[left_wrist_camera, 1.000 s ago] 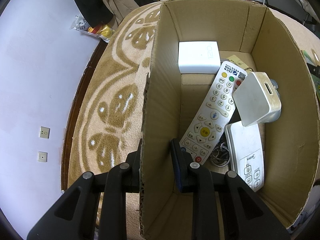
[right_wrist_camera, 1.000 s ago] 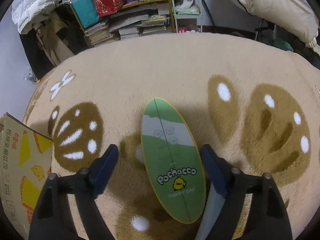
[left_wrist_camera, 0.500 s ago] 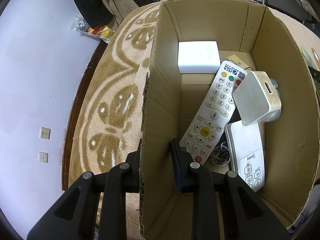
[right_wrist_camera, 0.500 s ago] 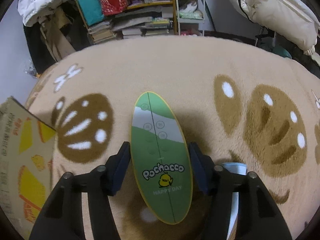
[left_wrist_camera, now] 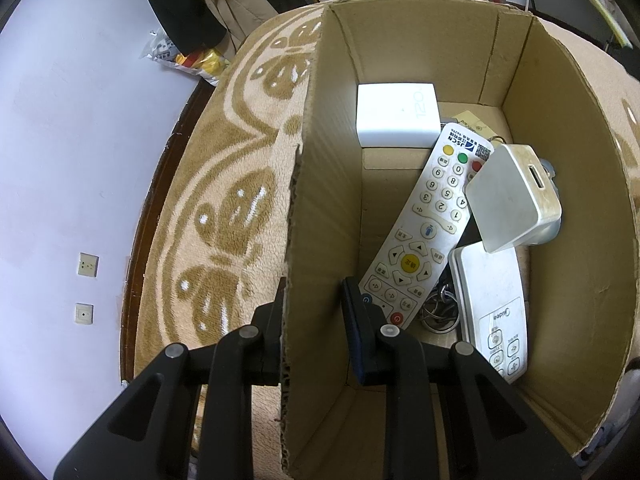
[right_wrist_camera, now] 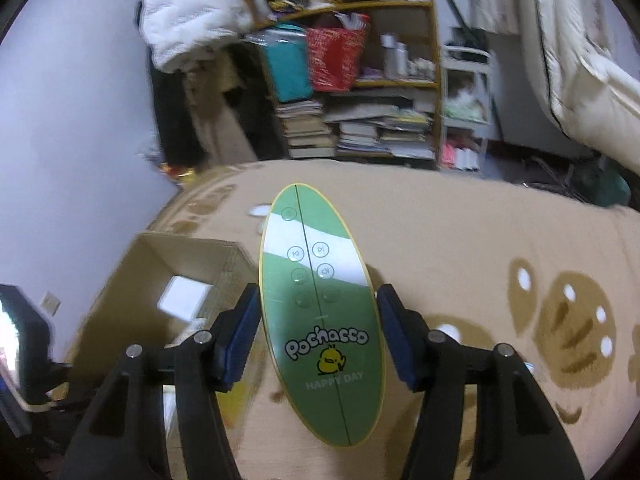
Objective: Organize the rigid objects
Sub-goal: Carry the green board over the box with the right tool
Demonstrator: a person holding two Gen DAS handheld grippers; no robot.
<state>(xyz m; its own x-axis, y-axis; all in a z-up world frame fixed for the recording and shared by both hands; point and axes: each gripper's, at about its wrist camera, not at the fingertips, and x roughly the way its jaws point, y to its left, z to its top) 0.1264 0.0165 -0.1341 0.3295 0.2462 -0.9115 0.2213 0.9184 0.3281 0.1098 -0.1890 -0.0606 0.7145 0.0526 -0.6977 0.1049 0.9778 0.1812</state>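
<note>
Right wrist view shows the right gripper [right_wrist_camera: 316,332] clenched on the green oval remote [right_wrist_camera: 318,312], its blue pads [right_wrist_camera: 240,336] squeezing the two long edges, the remote lifted clear of the carpet [right_wrist_camera: 480,248] and sticking out forward beyond the fingers. Smooth, curved edges could let it pivot or slide out if it is swung. Down to the near left sits the cardboard box [right_wrist_camera: 128,280]. Over there the left gripper [left_wrist_camera: 316,320] is pinched on the box wall [left_wrist_camera: 320,200], one finger inside beside a white remote [left_wrist_camera: 424,232]; a tilted drop could hit the piled items.
</note>
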